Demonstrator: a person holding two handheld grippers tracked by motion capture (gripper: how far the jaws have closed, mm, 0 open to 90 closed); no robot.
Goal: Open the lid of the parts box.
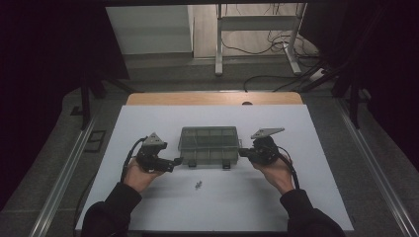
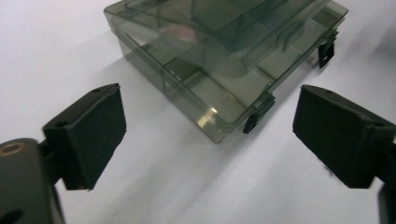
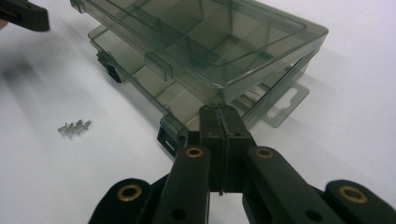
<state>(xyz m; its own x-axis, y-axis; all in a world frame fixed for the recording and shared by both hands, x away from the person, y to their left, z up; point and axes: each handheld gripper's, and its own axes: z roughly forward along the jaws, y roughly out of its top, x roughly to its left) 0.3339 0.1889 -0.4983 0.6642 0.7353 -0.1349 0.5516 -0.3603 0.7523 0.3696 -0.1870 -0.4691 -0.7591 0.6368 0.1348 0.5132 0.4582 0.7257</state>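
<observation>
Lid (image 3: 205, 42) of the compartment box (image 1: 209, 145) sits slightly lifted by the clenched right claw (image 3: 219, 116); left claw (image 2: 210, 135) is released, screws (image 1: 198, 185) wait on the bench (image 1: 148, 118).

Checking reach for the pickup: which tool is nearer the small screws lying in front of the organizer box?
Left. The left tool sits just up-left of the screws; the right tool is farther, at the box's right end.

Compartment box (image 1: 209, 145) mid-table (image 1: 296, 197), left gripper (image 1: 174, 162) at its left, right gripper (image 1: 243, 152) at its right, screws (image 1: 198, 185) in front.
</observation>
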